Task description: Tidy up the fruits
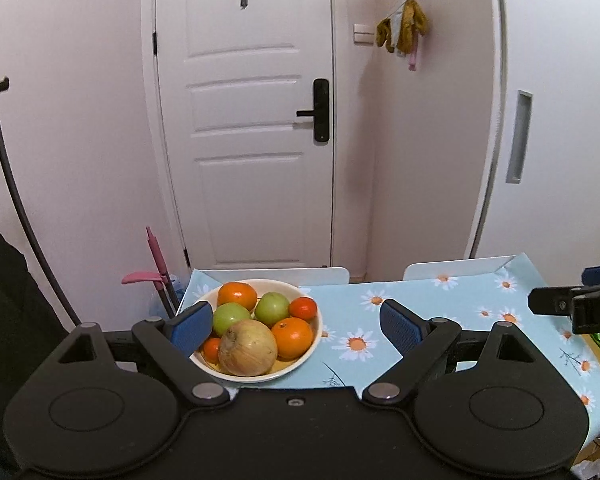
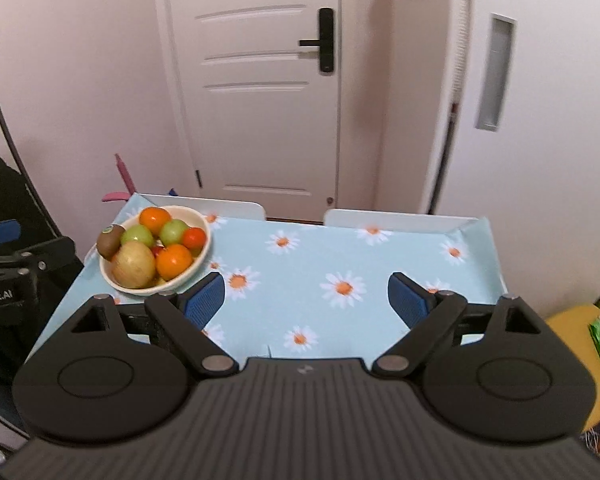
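Blue daisy-print cloth covered the table (image 2: 340, 248), bare except at its far left corner, where a cream bowl (image 2: 202, 254) sat heaped with fruit. Both the left gripper (image 1: 296, 326) and right gripper (image 2: 306, 300) hung wide open, holding nothing. A large pale fruit (image 1: 248, 347) crowded the oranges; lifting it could send them rolling. The kiwi (image 2: 110, 241) perched on the rim would likely drop first.
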A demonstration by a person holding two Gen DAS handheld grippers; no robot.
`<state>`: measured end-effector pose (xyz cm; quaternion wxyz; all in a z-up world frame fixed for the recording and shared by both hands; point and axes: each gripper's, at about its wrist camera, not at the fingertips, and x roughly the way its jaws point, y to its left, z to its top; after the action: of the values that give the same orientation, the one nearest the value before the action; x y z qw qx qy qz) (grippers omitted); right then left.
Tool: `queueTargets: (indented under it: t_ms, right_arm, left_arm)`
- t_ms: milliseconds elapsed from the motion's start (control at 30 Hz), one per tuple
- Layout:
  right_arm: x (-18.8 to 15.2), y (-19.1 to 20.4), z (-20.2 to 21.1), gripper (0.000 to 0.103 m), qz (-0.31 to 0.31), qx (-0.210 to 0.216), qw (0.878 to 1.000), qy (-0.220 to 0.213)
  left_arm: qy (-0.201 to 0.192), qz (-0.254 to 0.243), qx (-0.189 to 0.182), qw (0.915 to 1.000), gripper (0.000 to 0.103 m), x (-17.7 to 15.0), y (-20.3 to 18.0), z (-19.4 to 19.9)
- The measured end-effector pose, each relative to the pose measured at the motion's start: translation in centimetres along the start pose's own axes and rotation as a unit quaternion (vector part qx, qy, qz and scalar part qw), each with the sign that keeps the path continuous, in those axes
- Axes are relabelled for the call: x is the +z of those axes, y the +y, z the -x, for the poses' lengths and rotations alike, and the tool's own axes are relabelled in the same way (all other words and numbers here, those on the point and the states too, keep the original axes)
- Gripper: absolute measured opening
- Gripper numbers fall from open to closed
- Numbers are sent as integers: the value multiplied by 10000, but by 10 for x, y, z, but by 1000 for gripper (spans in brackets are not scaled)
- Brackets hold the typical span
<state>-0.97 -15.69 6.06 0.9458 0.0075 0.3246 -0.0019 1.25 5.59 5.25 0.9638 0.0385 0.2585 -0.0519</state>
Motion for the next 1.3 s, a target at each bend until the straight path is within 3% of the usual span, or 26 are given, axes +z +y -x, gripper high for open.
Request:
queueTargets:
  t_ms: [133, 1300]
  right_arm:
    - [-10, -8, 12, 103, -144, -234, 9996, -108]
    - [-20, -21, 14, 103, -317, -370, 9988, 29]
  left_arm:
    - [-107, -86, -5, 9999, 103, -6, -9, 12]
    - [-199, -134, 89, 9997, 103, -10, -21, 19]
